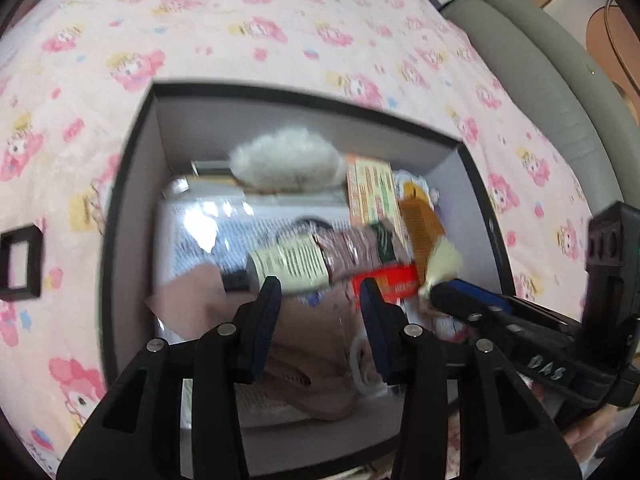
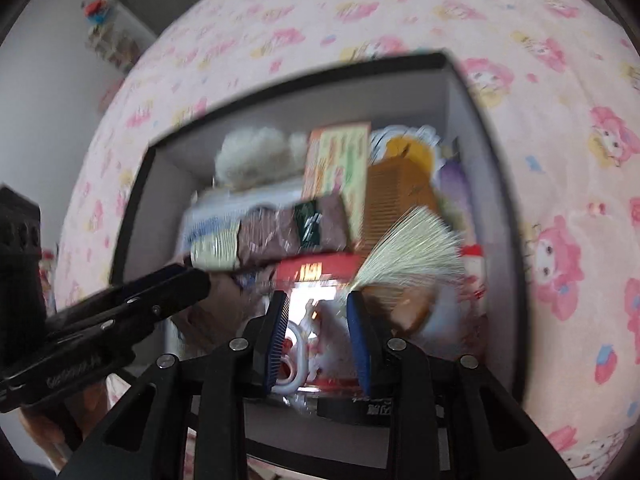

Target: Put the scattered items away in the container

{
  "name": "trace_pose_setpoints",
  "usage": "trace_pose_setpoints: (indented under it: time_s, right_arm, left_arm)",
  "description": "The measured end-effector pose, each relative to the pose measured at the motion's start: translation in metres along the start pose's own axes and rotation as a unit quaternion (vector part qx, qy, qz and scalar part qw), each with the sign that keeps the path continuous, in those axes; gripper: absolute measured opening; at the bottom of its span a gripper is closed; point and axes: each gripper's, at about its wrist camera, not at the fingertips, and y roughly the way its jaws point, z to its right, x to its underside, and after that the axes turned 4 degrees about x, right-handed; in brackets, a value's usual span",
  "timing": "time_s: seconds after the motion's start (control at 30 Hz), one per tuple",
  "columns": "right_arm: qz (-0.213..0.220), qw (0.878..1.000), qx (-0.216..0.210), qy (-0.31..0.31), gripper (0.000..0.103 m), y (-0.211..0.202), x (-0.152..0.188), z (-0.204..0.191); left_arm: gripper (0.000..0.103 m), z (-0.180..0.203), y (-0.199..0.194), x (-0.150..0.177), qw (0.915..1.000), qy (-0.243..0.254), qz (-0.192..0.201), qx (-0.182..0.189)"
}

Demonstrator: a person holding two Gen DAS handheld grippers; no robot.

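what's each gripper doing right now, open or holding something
Left gripper: open, empty, above the box.
Right gripper: open, holding nothing; the brush lies just past its right finger.

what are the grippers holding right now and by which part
Nothing: the left gripper and right gripper both hang open over the black-rimmed box.

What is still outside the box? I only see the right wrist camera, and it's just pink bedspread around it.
Observer: A small black square frame lies on the bedspread, off the box's left side in the left wrist view.
Operator: Is my left gripper holding anything?
Observer: No. The left gripper is open over the box, with nothing between its fingers.
Operator: What's past the bedspread?
Observer: A grey padded edge runs along its right side.
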Motion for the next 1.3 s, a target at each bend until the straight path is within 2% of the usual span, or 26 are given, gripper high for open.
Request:
trace_pose_setpoints:
  time_s: [0.07, 0.23, 0.33, 0.4, 0.43, 0.5, 0.57, 0.63, 0.73, 0.77, 0.83, 0.9, 0.93, 1.07, 1.17, 1.23, 1.3]
  right_arm:
    - [0.012, 1.000, 0.003, 0.008, 0.026, -0.006, -0.004, 0.004]
    - [-0.016, 1.000, -0.014, -0.006, 0.026, 0.002, -0.006, -0.001]
    - [0.004, 1.000, -0.005, 0.010, 0.026, -0.001, -0.001, 0.000]
    - [0.011, 1.000, 0.003, 0.017, 0.026, -0.002, 0.000, 0.003]
    - [0.005, 1.000, 0.007, 0.021, 0.026, 0.000, 0.001, 0.006]
    - [-0.014, 0.999, 0.008, 0.028, 0.026, 0.008, 0.001, 0.012]
    - [-0.023, 0.999, -0.006, 0.024, 0.026, 0.011, 0.002, 0.012]
    - [-0.031, 0.999, -0.024, 0.024, 0.027, 0.014, 0.003, 0.011]
    - [-0.078, 0.991, -0.100, 0.052, 0.027, 0.025, 0.007, 0.014]
    - [-0.073, 0.991, -0.102, 0.055, 0.026, 0.023, 0.008, 0.015]
    - [-0.029, 0.997, -0.055, 0.043, 0.027, 0.010, 0.009, 0.014]
    - [0.004, 0.999, -0.018, 0.037, 0.027, -0.002, 0.011, 0.014]
    - [0.003, 0.999, -0.018, 0.042, 0.027, -0.004, 0.012, 0.015]
    - [-0.030, 0.995, -0.066, 0.062, 0.027, -0.001, 0.022, 0.018]
    - [-0.038, 0.996, -0.055, 0.067, 0.026, 0.010, 0.021, 0.023]
    - [-0.041, 0.994, -0.068, 0.075, 0.027, 0.015, 0.014, 0.026]
    - [-0.040, 0.995, -0.062, 0.070, 0.027, 0.019, 0.004, 0.024]
  left_arm:
    - [0.031, 0.000, 0.000, -0.004, 0.9999, 0.001, 0.012, -0.003]
    - [0.031, 0.002, 0.009, -0.010, 0.9999, 0.006, 0.004, -0.007]
    - [0.031, 0.004, 0.013, -0.005, 0.9999, 0.011, -0.008, 0.004]
    - [0.031, 0.006, 0.015, -0.002, 0.9993, 0.014, -0.018, 0.030]
    - [0.031, 0.006, 0.016, -0.001, 0.9987, 0.010, -0.021, 0.046]
    - [0.031, 0.006, 0.017, 0.000, 0.9990, 0.006, -0.017, 0.041]
    - [0.031, 0.005, 0.018, -0.001, 0.9995, 0.002, -0.013, 0.029]
    - [0.031, 0.001, 0.019, -0.001, 0.9991, -0.008, -0.020, 0.036]
    - [0.031, -0.001, 0.017, 0.003, 0.9995, -0.006, -0.019, 0.026]
    - [0.031, -0.001, 0.015, 0.004, 0.9994, -0.004, -0.019, 0.027]
    - [0.031, -0.004, 0.013, 0.005, 0.9989, -0.006, -0.021, 0.041]
    - [0.031, -0.005, 0.016, 0.005, 0.9971, -0.012, -0.028, 0.070]
    - [0.031, -0.003, 0.018, 0.005, 0.9965, -0.012, -0.033, 0.076]
    - [0.031, 0.018, 0.028, 0.006, 0.9952, 0.010, -0.046, 0.086]
    - [0.031, 0.028, 0.036, 0.007, 0.9944, 0.013, -0.056, 0.088]
    - [0.031, 0.028, 0.036, 0.009, 0.9945, 0.013, -0.057, 0.087]
    - [0.031, 0.024, 0.034, 0.009, 0.9949, 0.008, -0.056, 0.083]
